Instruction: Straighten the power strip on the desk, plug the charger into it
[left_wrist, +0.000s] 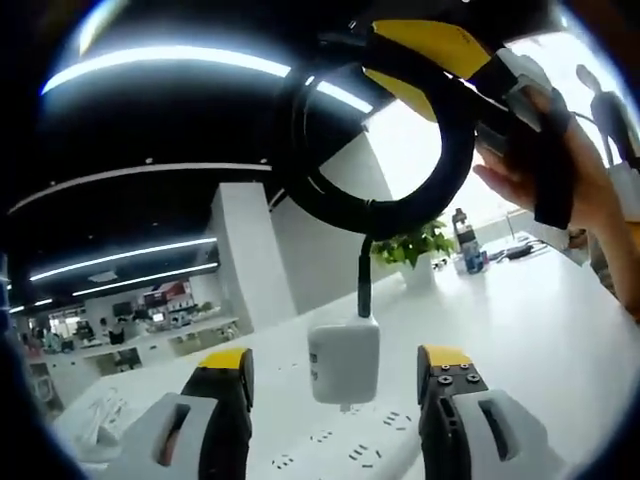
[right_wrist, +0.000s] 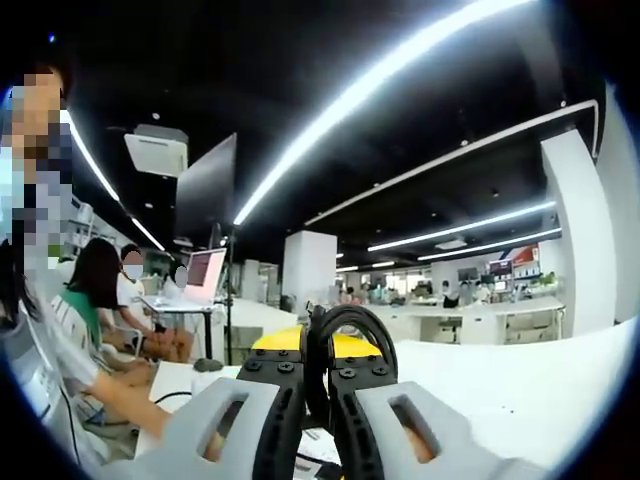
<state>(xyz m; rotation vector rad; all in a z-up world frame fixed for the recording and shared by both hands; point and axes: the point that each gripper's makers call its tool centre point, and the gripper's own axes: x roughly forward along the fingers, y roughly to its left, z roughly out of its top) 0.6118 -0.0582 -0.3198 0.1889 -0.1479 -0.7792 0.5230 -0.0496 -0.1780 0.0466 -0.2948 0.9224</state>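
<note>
A white charger (left_wrist: 343, 358) hangs prongs-down from its black cable (left_wrist: 372, 200), just above a white power strip (left_wrist: 335, 455) on the white desk (left_wrist: 540, 330). My left gripper (left_wrist: 335, 362) is open, and the charger dangles between its jaws without touching them. The cable coils into a loop (left_wrist: 440, 150) held at the top right by my right gripper (left_wrist: 445, 55), with a person's hand (left_wrist: 545, 170) behind it. In the right gripper view, my right gripper (right_wrist: 318, 372) is shut on the black cable loop (right_wrist: 378, 338).
A potted plant (left_wrist: 412, 248) and bottles (left_wrist: 468, 245) stand at the desk's far side. A white cord bundle (left_wrist: 100, 415) lies at the left. Seated people (right_wrist: 105, 300) and a laptop (right_wrist: 203, 272) are at a table to the left of my right gripper.
</note>
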